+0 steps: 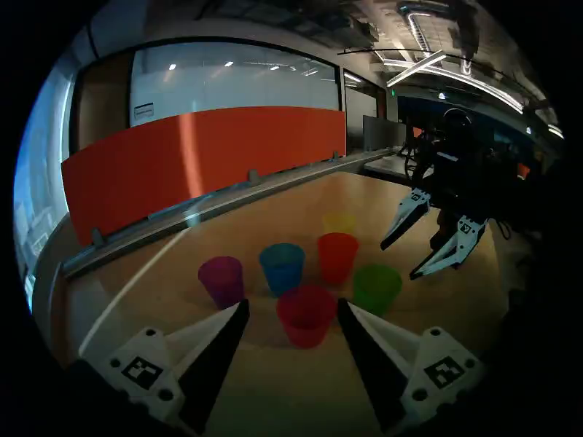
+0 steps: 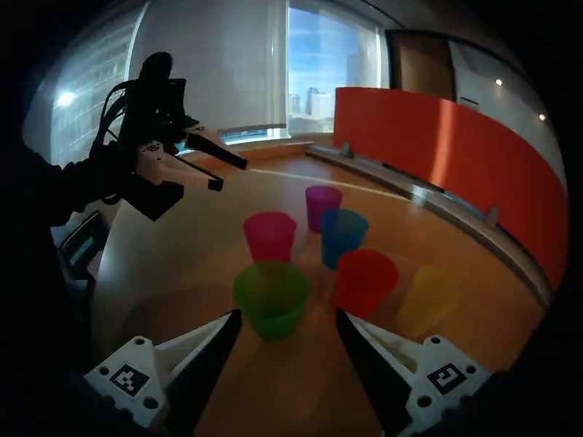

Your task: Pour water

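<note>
On the light wooden table [image 1: 284, 390], six translucent coloured plastic cups [image 1: 282, 266] stand clustered; left gripper [image 1: 291, 304] spread wide, empty, facing the pink cup [image 1: 306, 324]; right gripper [image 2: 286, 315] likewise spread, facing the green cup [image 2: 272, 295].

I see six bright cups [image 1: 282, 266] standing upright, bunched close together on the wooden table [image 1: 291, 390]. I think they are empty.
</note>
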`<control>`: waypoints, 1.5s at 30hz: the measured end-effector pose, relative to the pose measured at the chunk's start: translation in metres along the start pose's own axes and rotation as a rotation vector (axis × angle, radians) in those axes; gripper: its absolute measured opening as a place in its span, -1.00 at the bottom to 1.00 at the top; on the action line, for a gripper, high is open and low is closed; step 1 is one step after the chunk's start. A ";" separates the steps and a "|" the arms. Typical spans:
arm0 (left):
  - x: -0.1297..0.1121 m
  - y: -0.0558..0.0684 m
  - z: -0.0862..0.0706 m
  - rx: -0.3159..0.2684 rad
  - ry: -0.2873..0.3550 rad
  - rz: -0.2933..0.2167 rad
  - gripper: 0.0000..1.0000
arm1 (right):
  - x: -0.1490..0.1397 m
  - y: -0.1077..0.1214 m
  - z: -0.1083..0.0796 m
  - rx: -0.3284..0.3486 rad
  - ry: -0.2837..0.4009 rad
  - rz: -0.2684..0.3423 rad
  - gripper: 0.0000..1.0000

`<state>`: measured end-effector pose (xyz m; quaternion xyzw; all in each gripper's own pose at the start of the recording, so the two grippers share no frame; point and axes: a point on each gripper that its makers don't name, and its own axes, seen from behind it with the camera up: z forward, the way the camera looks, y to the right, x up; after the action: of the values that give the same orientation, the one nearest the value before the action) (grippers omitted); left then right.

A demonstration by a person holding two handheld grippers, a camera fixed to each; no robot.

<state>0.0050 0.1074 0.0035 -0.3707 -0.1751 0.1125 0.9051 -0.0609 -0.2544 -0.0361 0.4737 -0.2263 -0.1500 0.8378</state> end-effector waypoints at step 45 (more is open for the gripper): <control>-0.004 -0.010 0.007 0.000 -0.017 0.015 0.77 | -0.002 -0.013 0.055 0.063 -0.014 -0.010 0.83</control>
<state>-0.0002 0.1038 0.0141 -0.3712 -0.1801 0.1223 0.9027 -0.0915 -0.3003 -0.0230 0.4997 -0.2346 -0.1504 0.8201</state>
